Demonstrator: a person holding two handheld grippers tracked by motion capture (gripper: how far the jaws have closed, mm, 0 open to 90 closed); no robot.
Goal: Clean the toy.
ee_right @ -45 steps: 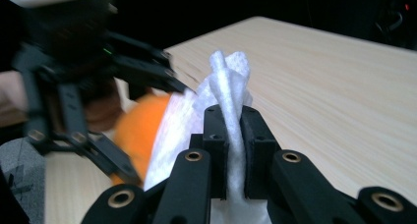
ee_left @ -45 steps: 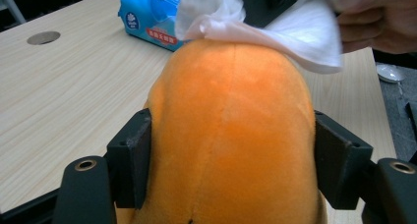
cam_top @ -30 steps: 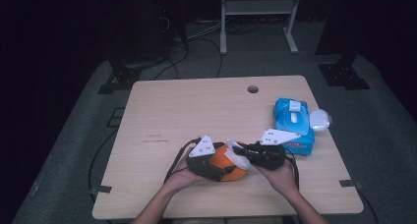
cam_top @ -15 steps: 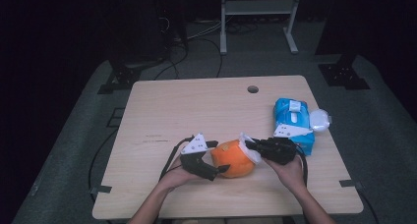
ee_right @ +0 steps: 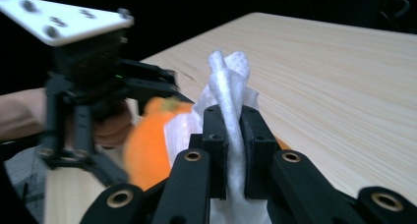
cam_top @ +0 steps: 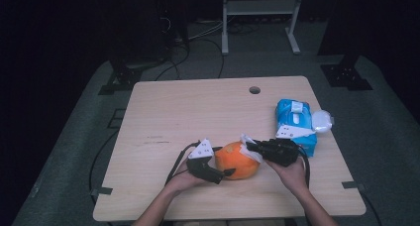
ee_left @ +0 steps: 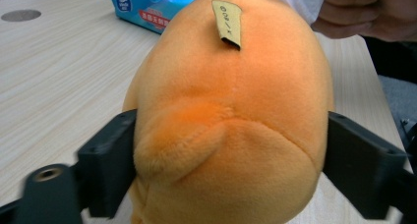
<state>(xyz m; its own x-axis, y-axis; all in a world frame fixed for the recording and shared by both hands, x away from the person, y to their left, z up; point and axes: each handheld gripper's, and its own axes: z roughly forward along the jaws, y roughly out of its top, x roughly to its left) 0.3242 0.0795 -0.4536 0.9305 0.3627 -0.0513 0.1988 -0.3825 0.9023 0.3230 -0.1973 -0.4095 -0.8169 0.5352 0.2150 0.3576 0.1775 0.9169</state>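
The left gripper (cam_top: 225,174) is closing its jaws around the orange plush toy (cam_top: 238,160) to steady it, while the right gripper (ee_right: 235,130) is pinching a white wipe (ee_right: 230,81) tight for wiping it.

The plush toy (cam_top: 238,160) is a warm orange all over — deeper along its seams, with a small tan label (ee_left: 227,23) marked in dark print; the wipe (ee_right: 230,76) pinched at it is plain white; both grippers are black, each topped by a pale grey plate with dark dots; the wipes pack (cam_top: 296,123) is bright blue with a white flap and a red strip of lettering; the table (cam_top: 198,107) is light wood — fine pale grain.
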